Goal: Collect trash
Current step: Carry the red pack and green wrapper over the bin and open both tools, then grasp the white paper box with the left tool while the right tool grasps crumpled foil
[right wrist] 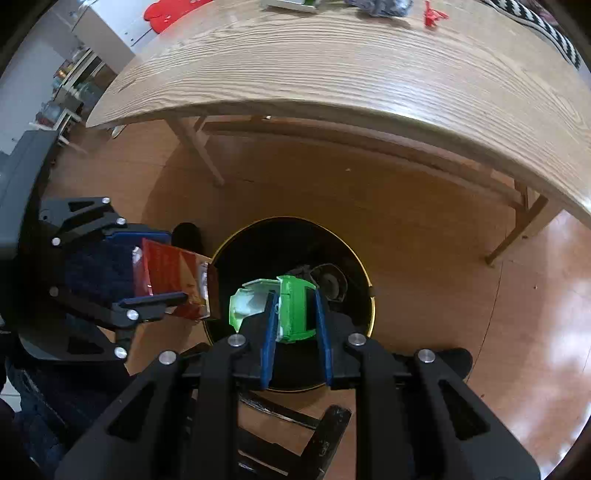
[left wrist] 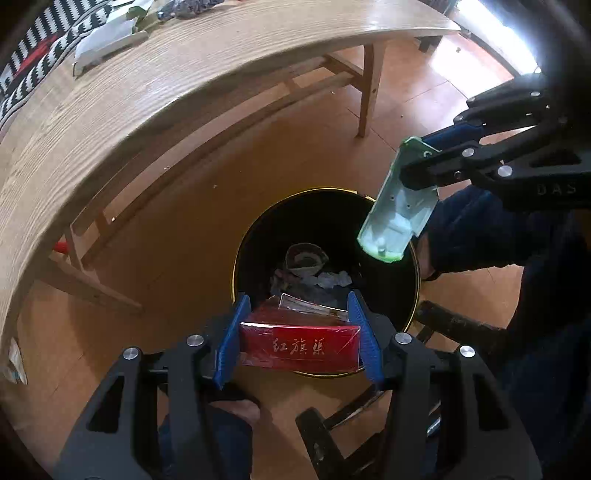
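Observation:
My left gripper [left wrist: 297,314] is shut on a red cigarette pack [left wrist: 299,345] and holds it over the near rim of a black round bin [left wrist: 258,236] with a gold rim. The pack also shows in the right wrist view [right wrist: 170,280]. My right gripper [right wrist: 293,314] is shut on a green toy car [right wrist: 295,314] above the bin [right wrist: 258,240]. In the left wrist view the car [left wrist: 397,206] hangs over the bin's right side, underside showing. Crumpled paper and a clear cup [left wrist: 304,260] lie inside the bin.
A wooden table [left wrist: 155,85] curves above the bin, with its legs [left wrist: 369,85] standing on the brown floor. White packaging [left wrist: 107,40] and other scraps lie at the table's far edge. A small red piece [right wrist: 432,16] lies on the table. A black chair [right wrist: 295,424] is below the grippers.

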Demonstrator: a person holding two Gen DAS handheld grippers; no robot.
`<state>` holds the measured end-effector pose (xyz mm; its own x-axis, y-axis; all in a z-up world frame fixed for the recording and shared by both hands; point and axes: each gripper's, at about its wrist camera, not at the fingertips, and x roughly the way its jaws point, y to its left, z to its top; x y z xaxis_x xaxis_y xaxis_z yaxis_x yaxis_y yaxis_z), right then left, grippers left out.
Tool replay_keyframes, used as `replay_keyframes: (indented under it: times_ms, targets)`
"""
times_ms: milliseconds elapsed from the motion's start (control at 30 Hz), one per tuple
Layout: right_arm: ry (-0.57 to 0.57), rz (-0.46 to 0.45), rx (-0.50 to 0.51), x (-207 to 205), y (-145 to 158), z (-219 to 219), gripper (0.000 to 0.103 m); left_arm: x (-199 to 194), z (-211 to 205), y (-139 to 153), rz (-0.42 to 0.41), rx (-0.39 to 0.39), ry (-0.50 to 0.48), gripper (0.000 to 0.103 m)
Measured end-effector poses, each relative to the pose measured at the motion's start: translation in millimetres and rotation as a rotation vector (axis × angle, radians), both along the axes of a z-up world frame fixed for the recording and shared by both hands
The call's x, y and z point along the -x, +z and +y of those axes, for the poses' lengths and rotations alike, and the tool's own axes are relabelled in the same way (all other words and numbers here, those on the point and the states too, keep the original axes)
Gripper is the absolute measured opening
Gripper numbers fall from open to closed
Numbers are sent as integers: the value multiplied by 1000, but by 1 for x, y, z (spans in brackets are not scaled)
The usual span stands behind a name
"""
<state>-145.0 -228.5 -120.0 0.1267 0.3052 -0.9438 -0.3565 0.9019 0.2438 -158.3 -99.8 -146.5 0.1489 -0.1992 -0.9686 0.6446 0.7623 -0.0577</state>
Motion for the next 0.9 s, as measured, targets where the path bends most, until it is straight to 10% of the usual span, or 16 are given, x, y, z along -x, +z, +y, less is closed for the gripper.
replay_keyframes:
  times_ms: [400, 567, 900]
  targets:
    - [17, 15, 7, 1, -3, 7, 20, 0, -5, -1, 14, 3, -14, 54]
    - [6, -2, -5, -1, 1, 5, 70, -3, -4, -2, 24, 7, 0, 77]
    - [-19, -50, -51, -6, 19, 4, 70, -8, -6, 10, -1, 29, 8, 84]
